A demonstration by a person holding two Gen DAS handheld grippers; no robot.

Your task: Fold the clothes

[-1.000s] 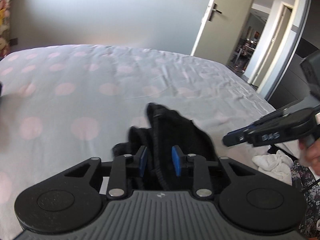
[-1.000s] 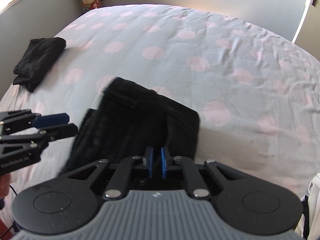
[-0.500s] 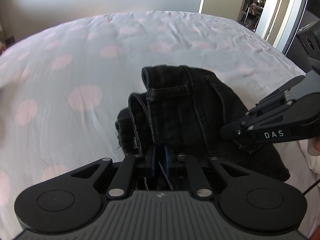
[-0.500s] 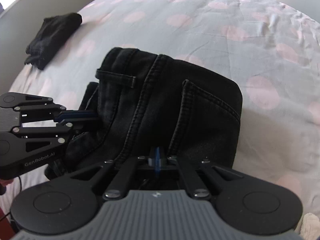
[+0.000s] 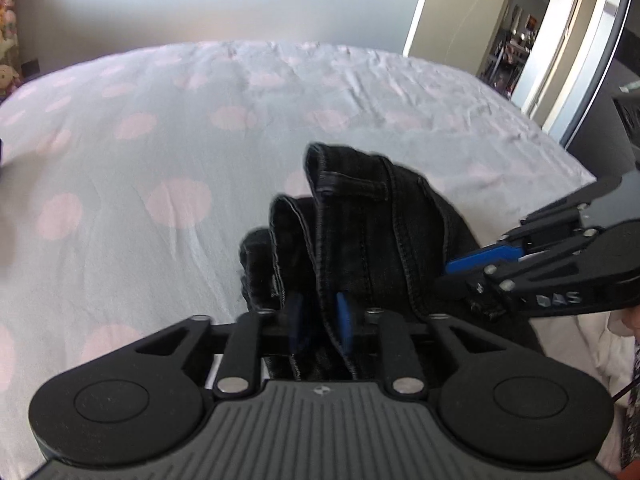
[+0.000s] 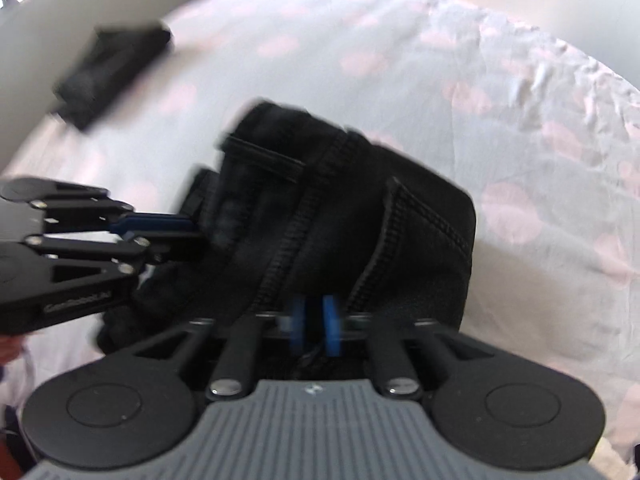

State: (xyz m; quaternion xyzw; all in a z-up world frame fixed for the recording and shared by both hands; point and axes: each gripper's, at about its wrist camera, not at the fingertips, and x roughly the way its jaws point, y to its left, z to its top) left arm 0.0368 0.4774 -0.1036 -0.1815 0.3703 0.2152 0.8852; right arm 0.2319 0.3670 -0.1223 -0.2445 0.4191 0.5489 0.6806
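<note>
Folded black jeans [image 5: 372, 236] straight ahead, second dark garment [image 6: 114, 70] far left, polka-dot bedsheet [image 5: 160, 140] open beyond

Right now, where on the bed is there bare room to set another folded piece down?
Bare sheet lies beyond the black jeans toward the wall, and to their right. The far left corner holds a folded dark garment. Around the jeans both grippers crowd in.

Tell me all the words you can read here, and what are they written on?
"DAS": on the side of the right gripper, seen from the left wrist camera.
White lettering on the side of the left gripper, seen from the right wrist camera: too blurred to read.
A small round mark on each gripper's grey body: a symbol, not a word.
The black jeans and the bedsheet show no words.
</note>
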